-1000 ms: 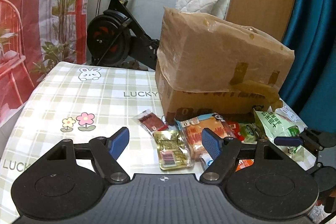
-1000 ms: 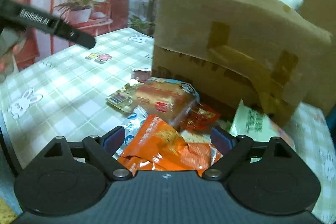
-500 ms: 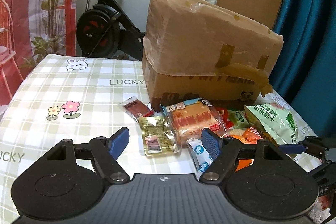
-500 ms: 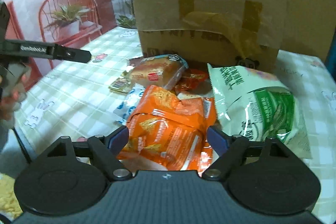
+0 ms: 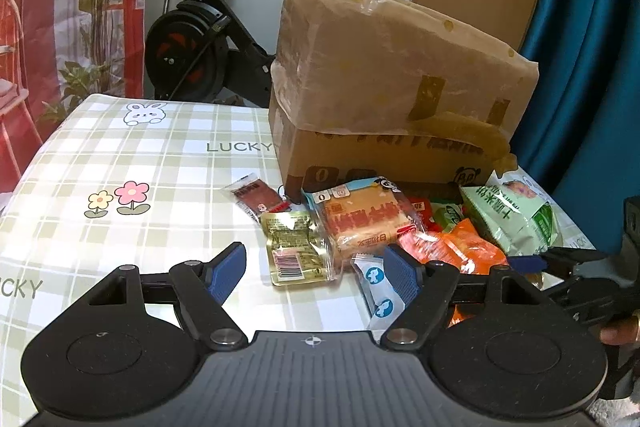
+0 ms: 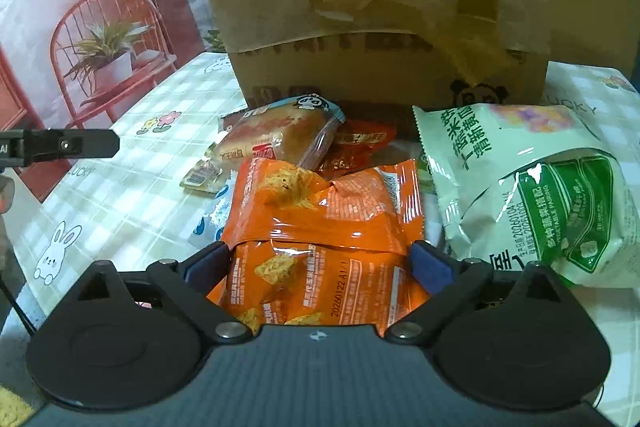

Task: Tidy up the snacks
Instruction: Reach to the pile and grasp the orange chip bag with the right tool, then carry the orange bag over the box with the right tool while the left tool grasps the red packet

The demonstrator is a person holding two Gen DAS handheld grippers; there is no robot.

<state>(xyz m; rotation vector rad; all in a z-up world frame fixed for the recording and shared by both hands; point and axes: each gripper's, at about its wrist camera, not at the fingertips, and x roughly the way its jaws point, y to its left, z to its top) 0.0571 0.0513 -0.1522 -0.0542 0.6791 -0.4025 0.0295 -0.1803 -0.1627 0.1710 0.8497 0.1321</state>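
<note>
A pile of snacks lies on the checked tablecloth (image 5: 120, 155) in front of a cardboard box (image 5: 384, 99). My right gripper (image 6: 320, 263) is open with its fingers on either side of the orange chip packets (image 6: 320, 227). A green-white bag (image 6: 540, 187) lies to their right, a bread pack (image 6: 280, 135) and red packets (image 6: 360, 147) behind. My left gripper (image 5: 314, 273) is open and empty above the cloth, near a gold sachet (image 5: 296, 247), the bread pack (image 5: 364, 219), a red sachet (image 5: 256, 197) and a blue-white sachet (image 5: 378, 287).
The taped cardboard box (image 6: 380, 7) stands just behind the pile. An exercise bike (image 5: 200, 39) stands beyond the far table edge. A blue curtain (image 5: 592, 47) hangs at the right. The right gripper's fingers (image 5: 560, 259) show at the right edge of the left wrist view.
My right gripper has moved in low over the orange chip packets, so its fingers now straddle them. My left gripper has shifted slightly; the snacks lie as before.
</note>
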